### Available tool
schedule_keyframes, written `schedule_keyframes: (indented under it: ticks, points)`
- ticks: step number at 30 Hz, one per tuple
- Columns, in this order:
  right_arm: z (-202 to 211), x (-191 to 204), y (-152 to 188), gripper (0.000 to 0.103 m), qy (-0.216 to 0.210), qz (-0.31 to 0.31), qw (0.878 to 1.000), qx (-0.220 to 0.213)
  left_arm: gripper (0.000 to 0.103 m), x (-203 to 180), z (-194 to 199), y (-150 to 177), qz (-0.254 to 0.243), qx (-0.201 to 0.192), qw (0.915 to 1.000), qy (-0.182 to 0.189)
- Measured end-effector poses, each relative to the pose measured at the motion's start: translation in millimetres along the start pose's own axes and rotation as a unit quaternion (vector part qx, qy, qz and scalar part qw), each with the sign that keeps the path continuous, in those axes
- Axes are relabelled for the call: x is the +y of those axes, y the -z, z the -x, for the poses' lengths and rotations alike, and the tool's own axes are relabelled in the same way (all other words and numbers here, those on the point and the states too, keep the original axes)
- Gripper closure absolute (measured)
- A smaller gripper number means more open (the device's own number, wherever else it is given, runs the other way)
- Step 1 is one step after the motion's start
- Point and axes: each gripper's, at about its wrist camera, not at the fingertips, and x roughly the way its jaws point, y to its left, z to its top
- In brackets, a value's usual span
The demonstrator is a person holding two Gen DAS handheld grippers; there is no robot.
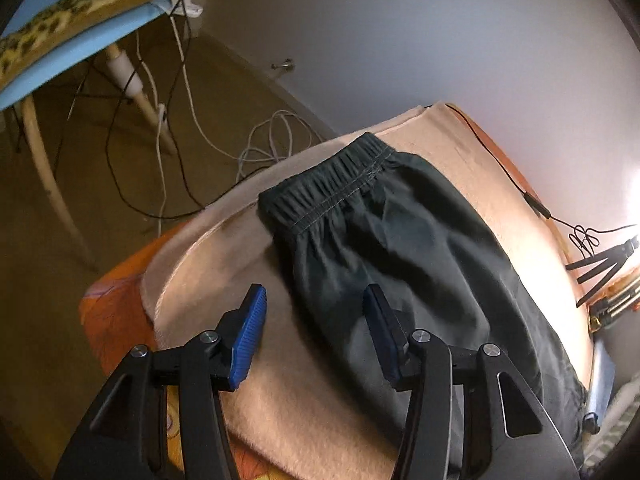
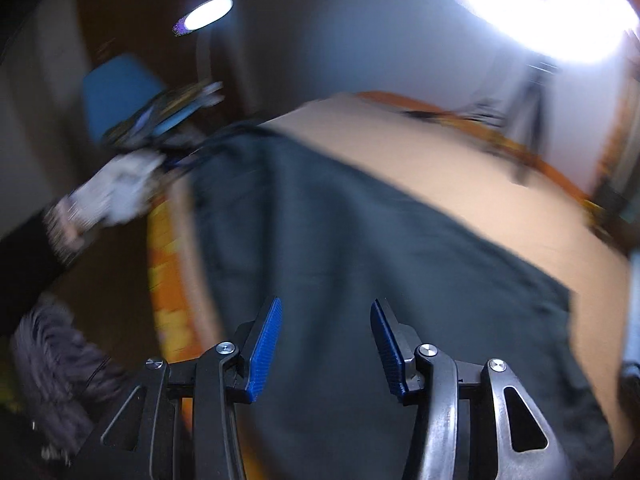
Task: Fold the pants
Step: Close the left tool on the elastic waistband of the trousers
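Observation:
Dark green pants (image 1: pixel 384 248) lie flat on a peach blanket (image 1: pixel 224 280), the gathered elastic waistband (image 1: pixel 332 176) at the far end. My left gripper (image 1: pixel 316 308) is open and empty, hovering over the pants' left edge, one blue pad over the blanket and one over the cloth. In the blurred right wrist view the pants (image 2: pixel 360 240) fill the middle, and my right gripper (image 2: pixel 326 320) is open and empty above them. The person's other hand and the left gripper (image 2: pixel 132 176) show blurred at the pants' far left corner.
The blanket covers an orange patterned table (image 1: pixel 108 312). A blue chair (image 1: pixel 60 52) and tangled cables (image 1: pixel 264 144) are on the floor to the left. A tripod (image 1: pixel 604 272) and black cable (image 1: pixel 532 200) sit at the right edge. A bright ring light (image 2: pixel 532 4) glares above.

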Motion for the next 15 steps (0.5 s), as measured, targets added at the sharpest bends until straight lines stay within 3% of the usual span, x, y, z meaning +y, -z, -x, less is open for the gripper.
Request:
schedule_keyframes:
  ticks: [1,2,9,13,15]
  points:
    - [-7.9,11.2,-0.2,0.055,-0.008,0.015,1.0,0.009,0.084,0.4,-0.9,-0.6,-0.003,-0.002,1.0,-0.003]
    - [-17.6,22.5,0.0,0.057,-0.008,0.033,0.999,0.019,0.094,-1.1,-2.4,-0.4,-0.007,-0.001,0.9999,-0.009]
    - [-61.6,57.5,2.7,0.059,0.008,0.083,0.995,0.061,0.099,-1.5,8.3,-10.2,-0.022,-0.042,0.9984,-0.033]
    - [-73.9,58.7,7.1,0.077,0.015,0.08,0.994,0.075,0.099,4.2,7.9,-13.0,-0.017,-0.043,0.9983,-0.037]
    - [-71.0,59.8,4.8,0.102,0.004,0.073,0.994,0.078,0.099,2.6,8.0,-15.1,-0.025,-0.05,0.9972,-0.049]
